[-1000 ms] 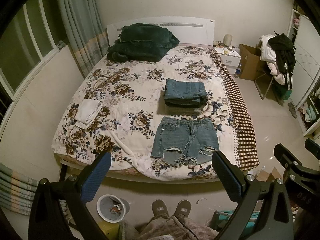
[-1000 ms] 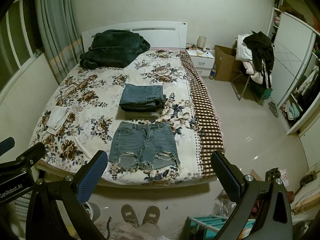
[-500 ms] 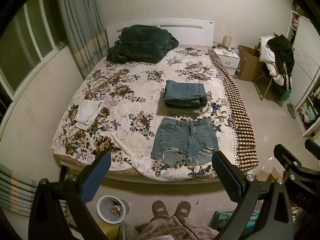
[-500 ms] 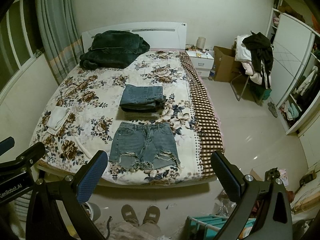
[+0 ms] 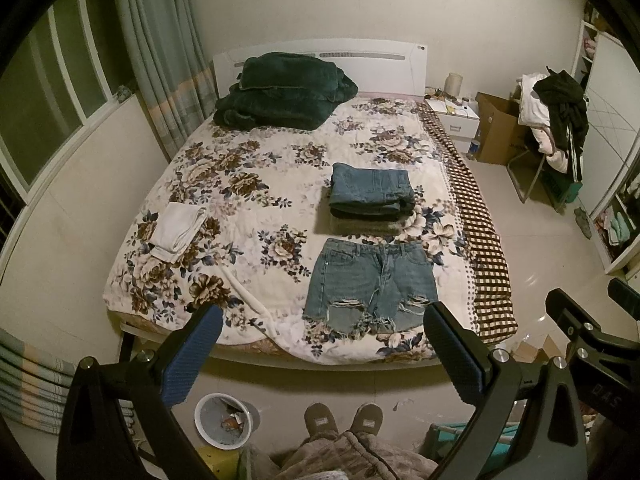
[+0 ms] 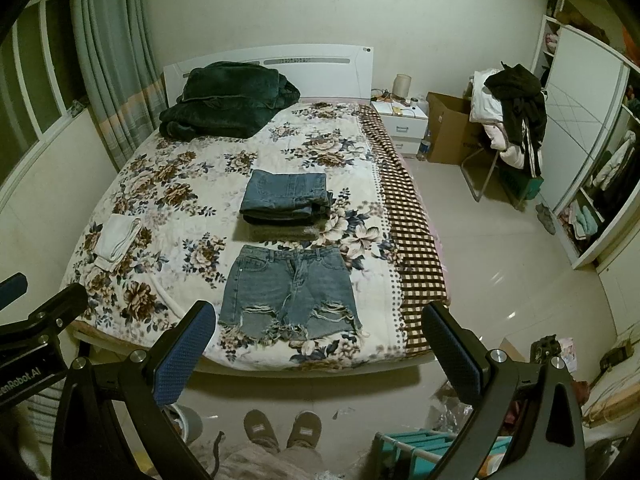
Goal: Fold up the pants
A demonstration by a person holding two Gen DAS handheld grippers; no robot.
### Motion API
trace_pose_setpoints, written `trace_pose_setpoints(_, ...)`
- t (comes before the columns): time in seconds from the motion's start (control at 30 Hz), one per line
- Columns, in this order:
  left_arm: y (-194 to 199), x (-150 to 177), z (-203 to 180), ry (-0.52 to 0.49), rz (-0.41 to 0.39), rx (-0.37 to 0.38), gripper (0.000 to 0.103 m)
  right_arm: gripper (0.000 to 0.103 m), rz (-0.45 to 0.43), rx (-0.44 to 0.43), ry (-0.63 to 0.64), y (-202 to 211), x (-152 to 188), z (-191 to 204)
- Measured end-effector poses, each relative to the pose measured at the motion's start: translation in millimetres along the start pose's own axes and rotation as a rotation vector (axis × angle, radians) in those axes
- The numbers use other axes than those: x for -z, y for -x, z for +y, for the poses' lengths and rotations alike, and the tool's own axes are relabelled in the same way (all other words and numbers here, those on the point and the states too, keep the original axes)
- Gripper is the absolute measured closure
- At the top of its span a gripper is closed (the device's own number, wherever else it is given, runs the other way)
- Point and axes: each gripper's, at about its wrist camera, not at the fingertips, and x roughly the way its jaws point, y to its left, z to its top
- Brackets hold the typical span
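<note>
Ripped denim shorts (image 5: 370, 286) (image 6: 291, 292) lie flat and unfolded near the foot of the floral bed (image 5: 256, 184) (image 6: 176, 184). Just behind them sits a stack of folded jeans (image 5: 372, 194) (image 6: 287, 198). My left gripper (image 5: 320, 354) is open and empty, held back from the bed's foot edge. My right gripper (image 6: 320, 354) is open and empty too, held level beside it. Each gripper's body shows at the other view's edge.
A folded white cloth (image 5: 178, 230) lies at the bed's left. A dark green blanket (image 5: 280, 98) lies by the headboard. A waste bin (image 5: 224, 420) and my feet (image 5: 342, 420) are on the floor. A nightstand, box and clothes-laden chair (image 6: 508, 120) stand right.
Nothing has visibly changed apart from a very slight shift of both views.
</note>
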Motion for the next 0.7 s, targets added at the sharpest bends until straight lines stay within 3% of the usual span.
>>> trace_pose_setpoints(0.7, 1.3, 2.2, 0.6, -0.003, -0.001, 0.000, 0.000, 0.000, 0.007, -0.001, -0.006, 9.7, 0.3, 6.8)
